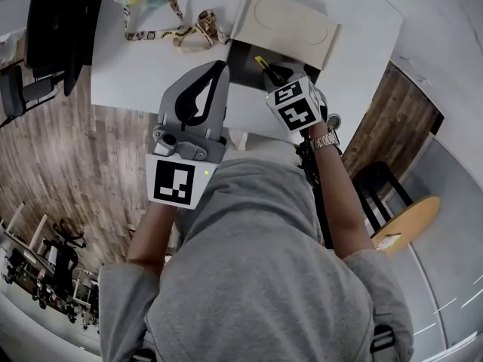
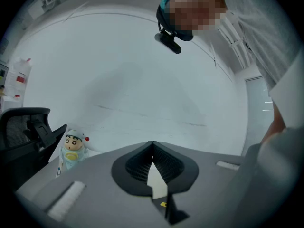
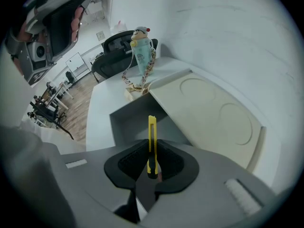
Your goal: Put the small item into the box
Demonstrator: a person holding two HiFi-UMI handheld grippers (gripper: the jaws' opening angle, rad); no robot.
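Observation:
A slim yellow utility knife (image 3: 152,144) stands upright between the jaws of my right gripper (image 3: 152,152), which is shut on its lower end. In the head view the knife (image 1: 262,63) pokes out over the dark inside of the open box (image 1: 247,60), with my right gripper (image 1: 273,74) at the box's near edge. The box's grey inner wall (image 3: 135,113) lies just beyond the blade, and its beige lid (image 3: 213,113) leans back to the right. My left gripper (image 1: 219,70) hovers left of the box, shut and holding nothing, and its tips (image 2: 152,148) tilt up toward a white wall.
A small cartoon figure in pale blue (image 3: 141,49) with a patterned lanyard (image 1: 185,32) stands at the far left of the white table (image 1: 136,70). A black office chair (image 2: 28,127) is beyond the table's left end. A round wooden stool (image 1: 407,221) is at my right.

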